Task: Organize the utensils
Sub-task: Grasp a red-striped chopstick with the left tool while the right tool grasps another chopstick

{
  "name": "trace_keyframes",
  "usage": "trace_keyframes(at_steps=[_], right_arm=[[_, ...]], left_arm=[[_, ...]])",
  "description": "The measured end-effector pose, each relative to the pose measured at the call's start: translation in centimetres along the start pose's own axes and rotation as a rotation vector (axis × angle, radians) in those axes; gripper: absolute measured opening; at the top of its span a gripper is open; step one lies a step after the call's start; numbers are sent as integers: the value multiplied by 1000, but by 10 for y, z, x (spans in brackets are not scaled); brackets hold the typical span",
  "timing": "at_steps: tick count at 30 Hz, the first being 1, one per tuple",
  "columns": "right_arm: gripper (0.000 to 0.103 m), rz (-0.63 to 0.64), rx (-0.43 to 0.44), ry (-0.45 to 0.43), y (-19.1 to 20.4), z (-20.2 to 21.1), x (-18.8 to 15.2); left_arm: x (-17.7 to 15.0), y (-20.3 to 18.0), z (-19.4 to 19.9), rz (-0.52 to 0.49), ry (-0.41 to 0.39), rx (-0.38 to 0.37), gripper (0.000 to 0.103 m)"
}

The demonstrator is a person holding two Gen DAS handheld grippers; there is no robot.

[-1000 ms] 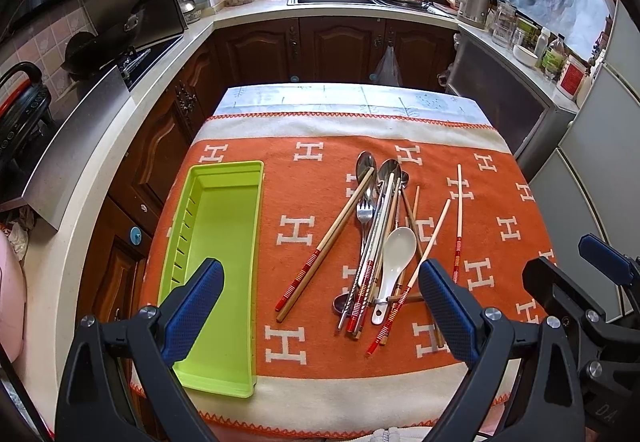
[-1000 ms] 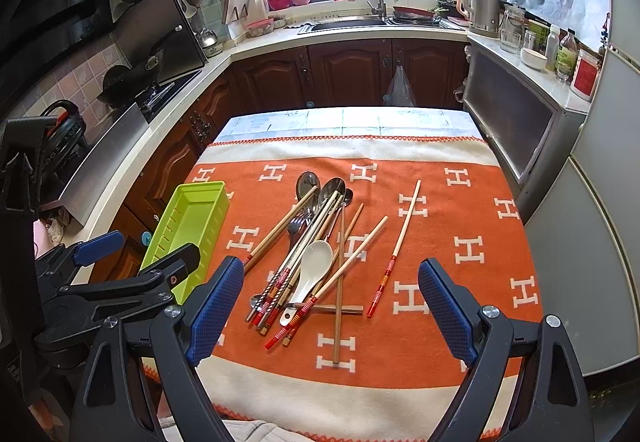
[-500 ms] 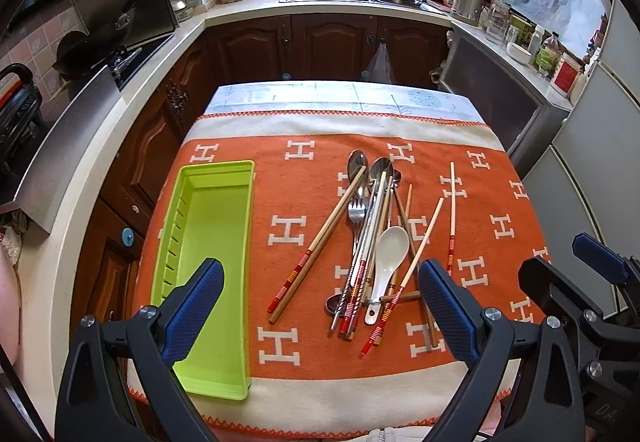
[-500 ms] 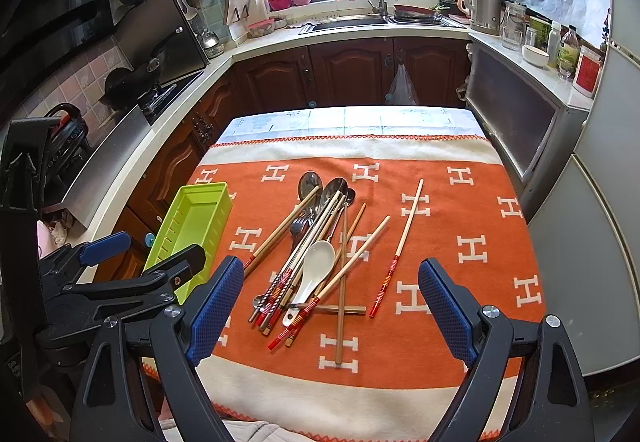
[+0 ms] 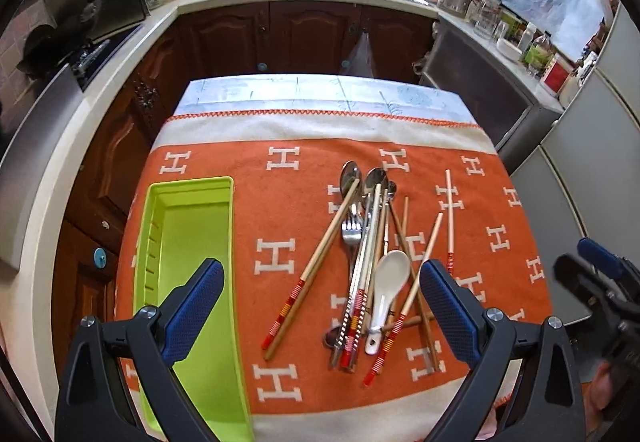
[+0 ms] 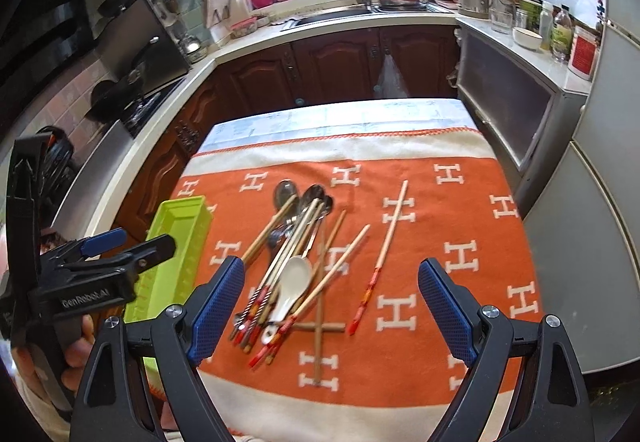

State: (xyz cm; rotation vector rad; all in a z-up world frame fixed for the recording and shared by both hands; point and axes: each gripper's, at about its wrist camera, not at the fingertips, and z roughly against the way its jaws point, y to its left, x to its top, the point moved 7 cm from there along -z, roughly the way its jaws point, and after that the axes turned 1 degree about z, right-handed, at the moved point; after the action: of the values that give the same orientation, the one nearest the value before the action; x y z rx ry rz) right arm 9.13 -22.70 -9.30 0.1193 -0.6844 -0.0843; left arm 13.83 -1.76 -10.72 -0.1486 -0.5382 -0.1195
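The utensil pile (image 5: pixel 372 274) is seen in the lower centre of the left wrist view, lying on the orange blanket (image 5: pixel 288 202): wooden chopsticks with red-banded ends, metal spoons, a fork and a white ceramic spoon (image 5: pixel 386 288) are crossed over one another, and one chopstick (image 6: pixel 380 256) is set apart to the right of the heap in the right wrist view. The green tray (image 5: pixel 192 234) is found at the left of the frame, just beside the pile but not touching it, and nothing is seen inside it. Compared with the pictures of a second ago, the table has slid downward and grown larger in both views, so both tools are judged to have been carried forward and lowered toward the cloth; the utensils themselves have not been displaced. From this it is judged that sorting has not begun and that a first pick is being approached. The left gripper (image 5: pixel 324 316) is held spread wide, its blue pads (image 5: pixel 194 306) well apart, one over the tray's near end and the other over the pile's right edge; nothing is pinched or touched. The right gripper (image 6: pixel 330 312) is likewise spread wide above the near end of the heap, with nothing held between its pads (image 6: pixel 218 304) and no contact made.
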Motion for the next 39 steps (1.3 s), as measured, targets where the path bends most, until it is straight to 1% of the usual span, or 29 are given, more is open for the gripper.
trace_keyframes(at_steps=[3,5,6,7,8,10,11,13,14,16,22,27,33,35,37,39], right_arm=[[89,-32,4,20,-17,-14,8],[87,-55,11,39,-29,-24,12],[86,-66,13,51,-34,-30,14],[86,-74,17,59,-38,-36,16],[86,-84,20,66,-43,-42,17],[85,-100,17,82,-51,-55,17],[85,-107,19,90,-54,-61,16],[85,-119,18,110,-61,-74,12],[85,-124,18,122,-63,-80,8],[85,-129,16,143,-67,-91,2],[84,-137,13,191,-74,-117,-14],[84,-135,17,214,-73,-129,-21],[84,-127,10,246,-73,-143,-28],[84,-132,7,255,-74,-150,-29],[84,-137,2,260,-76,-156,-30],[84,-142,-2,265,-78,-159,-31]], left_arm=[[8,4,-22,-38,30,-12,97],[12,6,-36,-64,45,-17,91],[13,6,-45,-87,57,-18,85],[13,5,-53,-105,71,-21,76],[12,5,-62,-125,88,-27,71],[7,5,-81,-161,133,-48,57],[3,4,-89,-175,157,-62,54],[-5,4,-107,-199,204,-81,39],[-10,4,-116,-212,232,-87,36],[-17,3,-126,-231,260,-93,24],[-25,5,-146,-252,301,-86,18],[-26,9,-161,-261,328,-60,17],[-19,13,-165,-254,318,-62,17],[-17,13,-171,-255,317,-44,17],[-19,13,-179,-252,338,-42,17],[-18,10,-184,-275,318,-27,17]])
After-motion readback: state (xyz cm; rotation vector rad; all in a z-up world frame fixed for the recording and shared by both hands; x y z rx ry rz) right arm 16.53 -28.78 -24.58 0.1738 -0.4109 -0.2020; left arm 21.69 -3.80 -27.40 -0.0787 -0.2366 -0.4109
